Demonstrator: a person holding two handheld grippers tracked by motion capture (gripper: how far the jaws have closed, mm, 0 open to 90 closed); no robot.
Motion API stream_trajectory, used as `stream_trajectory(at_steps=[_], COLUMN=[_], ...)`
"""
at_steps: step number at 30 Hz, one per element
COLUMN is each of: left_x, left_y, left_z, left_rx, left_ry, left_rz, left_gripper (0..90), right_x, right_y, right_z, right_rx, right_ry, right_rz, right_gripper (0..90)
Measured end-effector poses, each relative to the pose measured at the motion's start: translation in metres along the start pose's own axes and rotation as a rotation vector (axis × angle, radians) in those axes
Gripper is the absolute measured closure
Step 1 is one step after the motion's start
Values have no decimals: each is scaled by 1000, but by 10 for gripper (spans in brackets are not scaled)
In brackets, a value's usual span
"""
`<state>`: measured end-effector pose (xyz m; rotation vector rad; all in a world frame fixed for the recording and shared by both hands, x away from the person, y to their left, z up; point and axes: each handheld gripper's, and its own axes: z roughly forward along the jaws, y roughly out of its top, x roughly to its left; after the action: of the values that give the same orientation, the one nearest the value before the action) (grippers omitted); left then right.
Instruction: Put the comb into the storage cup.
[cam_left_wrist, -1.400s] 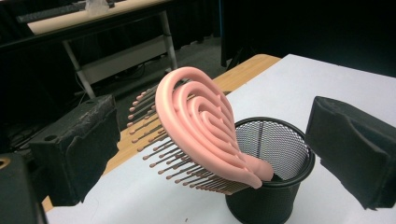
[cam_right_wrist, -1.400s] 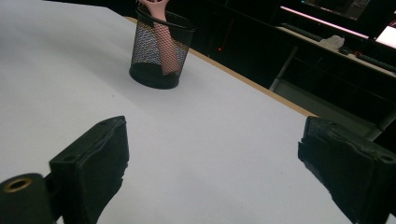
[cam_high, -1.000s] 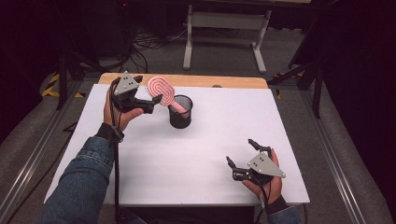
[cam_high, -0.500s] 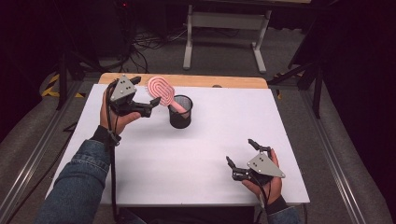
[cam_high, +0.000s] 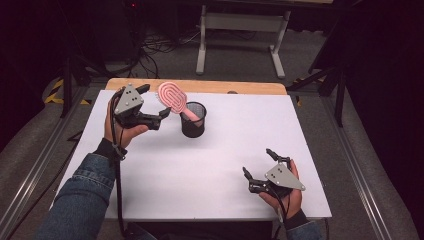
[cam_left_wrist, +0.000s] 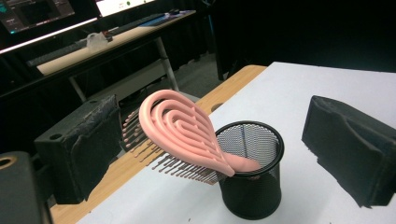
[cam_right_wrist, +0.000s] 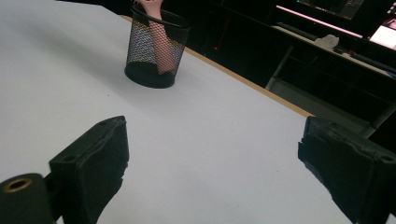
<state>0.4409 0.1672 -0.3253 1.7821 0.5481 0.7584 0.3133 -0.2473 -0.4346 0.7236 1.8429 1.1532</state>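
A pink hairbrush (cam_left_wrist: 180, 135) stands handle-down in a black mesh pen cup (cam_left_wrist: 252, 170) toward the far side of the white table (cam_high: 215, 170), its oval head leaning out over the rim toward the left gripper (cam_high: 159, 116). That gripper hovers just beside the brush head with its jaws spread wide and holding nothing; in the left gripper view the bristles sit close to one jaw pad while the other pad is well off to the far side of the cup. The right gripper (cam_high: 260, 170) rests near the table's front edge, well apart from the cup, its jaws also wide and empty. The main risk is the cup: it looks light, and the brush leans far off-centre, so a sideways nudge on the head could tip cup and brush together. Closing on the bristles rather than the solid head could also let the brush slip or twist.
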Motion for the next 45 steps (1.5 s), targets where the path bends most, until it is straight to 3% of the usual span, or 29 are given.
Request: stream_trajectory(at_steps=[18, 45], left_x=[-18, -43], left_y=[-1, -8], left_z=[-13, -19], left_rx=[-37, -18], left_ry=[-61, -121], left_rz=[31, 96], left_gripper=[56, 57], right_x=[2, 1], right_y=[1, 0], right_z=[0, 0], right_rx=[1, 5], right_ry=[-3, 0], right_rz=[-4, -4], right_gripper=[89, 89])
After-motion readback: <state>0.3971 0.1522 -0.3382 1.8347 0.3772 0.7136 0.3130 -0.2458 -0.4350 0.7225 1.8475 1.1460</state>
